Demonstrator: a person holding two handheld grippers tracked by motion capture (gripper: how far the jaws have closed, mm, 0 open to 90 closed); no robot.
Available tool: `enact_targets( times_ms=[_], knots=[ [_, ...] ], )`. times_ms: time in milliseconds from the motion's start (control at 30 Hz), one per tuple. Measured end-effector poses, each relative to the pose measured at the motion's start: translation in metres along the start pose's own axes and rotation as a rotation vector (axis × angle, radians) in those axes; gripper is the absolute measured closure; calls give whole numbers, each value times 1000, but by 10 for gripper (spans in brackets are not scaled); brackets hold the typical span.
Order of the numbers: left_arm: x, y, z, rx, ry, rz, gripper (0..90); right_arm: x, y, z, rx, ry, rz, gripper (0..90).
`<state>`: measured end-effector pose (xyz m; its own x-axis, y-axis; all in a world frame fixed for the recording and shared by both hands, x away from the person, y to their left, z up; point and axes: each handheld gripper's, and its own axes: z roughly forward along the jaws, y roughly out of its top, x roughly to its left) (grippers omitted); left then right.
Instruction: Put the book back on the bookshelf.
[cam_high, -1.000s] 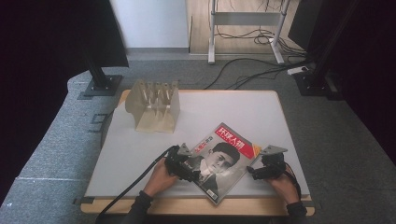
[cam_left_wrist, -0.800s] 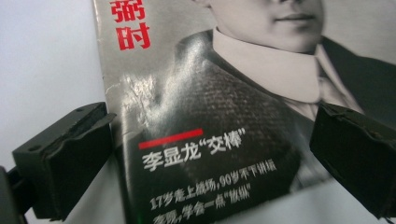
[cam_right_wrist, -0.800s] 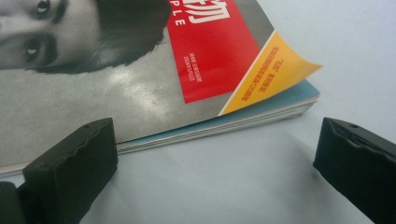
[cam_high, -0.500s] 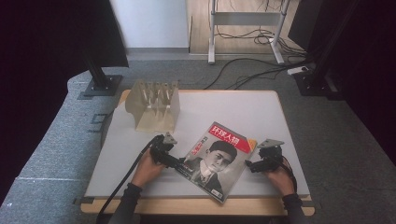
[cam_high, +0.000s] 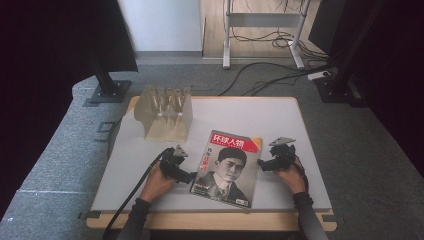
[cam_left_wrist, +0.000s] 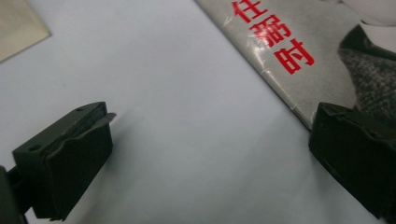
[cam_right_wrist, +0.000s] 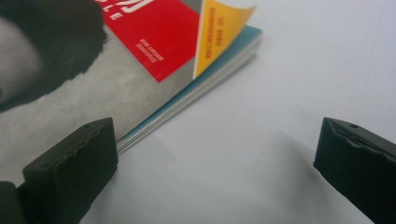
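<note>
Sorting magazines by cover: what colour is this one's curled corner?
Yellow, next to a red panel; the magazine corner shows best in the right gripper view.

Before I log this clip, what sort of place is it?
Probably a lab or recording studio, not a home. A bare white table stands on grey carpet; black stands flank it, and cables trail across the floor. On the table lie a magazine and a rack.

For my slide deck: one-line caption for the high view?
Two hand-held tools, left tool and right tool, flank a magazine on a white table, wooden rack behind.
</note>
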<state>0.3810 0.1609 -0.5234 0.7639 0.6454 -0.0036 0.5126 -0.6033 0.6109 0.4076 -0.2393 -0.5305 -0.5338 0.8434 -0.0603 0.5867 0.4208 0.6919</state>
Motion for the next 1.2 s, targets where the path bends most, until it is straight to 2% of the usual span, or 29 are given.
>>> enact_targets(
  times_ms=[67, 133, 167, 267, 533, 700, 767, 800, 833, 867, 933, 1000, 1033, 1067, 1100, 1133, 1200],
  knots=[
    [-11, -6, -3, -20, -2, 3, 0, -2, 4, 5, -2, -3, 11, 0],
    [-14, -7, -3, -25, -5, 5, 0, -2, 6, 7, -2, -4, 17, 0],
    [-21, -10, -4, -33, -11, 13, 0, -4, 10, 10, -3, -9, 20, 0],
    [-28, -12, -5, -37, -20, 22, 0, -4, 13, 13, -1, -11, 21, 0],
    [-57, -12, -5, -39, -52, 61, 0, -7, 33, 32, 14, -14, 28, 0],
    [-68, -11, -3, -45, -70, 80, 0, -5, 42, 39, 14, -28, 27, 0],
    [-67, -11, -3, -47, -75, 84, 0, -6, 44, 41, 11, -22, 26, 0],
    [-65, -11, -4, -42, -84, 87, 0, -9, 43, 41, 12, 10, 32, 15],
    [-59, -11, -5, -38, -66, 72, 0, -9, 43, 40, 14, 12, 32, 14],
    [-59, -11, -5, -38, -66, 72, 0, -9, 43, 40, 14, 12, 32, 14],
    [-50, -10, -6, -48, -29, 44, 0, -9, 43, 37, 21, 10, 23, 13],
    [-42, -8, -6, -63, -5, 13, 0, -7, 44, 32, 10, 34, 31, 13],
    [-39, -7, -5, -68, 22, -3, 0, -5, 45, 30, 4, 37, 29, 15],
    [-32, -6, 0, -81, 47, -37, 0, 0, 49, 25, -9, 63, 20, 37],
    [-32, -6, 0, -81, 47, -37, 0, 3, 50, 23, -15, 82, 18, 61],
    [-28, -5, 2, -61, 43, -59, 0, 3, 50, 23, -15, 82, 18, 61],
    [-27, -2, 4, -70, 77, -75, 0, 10, 55, 21, -29, 107, 11, 109]
  ],
)
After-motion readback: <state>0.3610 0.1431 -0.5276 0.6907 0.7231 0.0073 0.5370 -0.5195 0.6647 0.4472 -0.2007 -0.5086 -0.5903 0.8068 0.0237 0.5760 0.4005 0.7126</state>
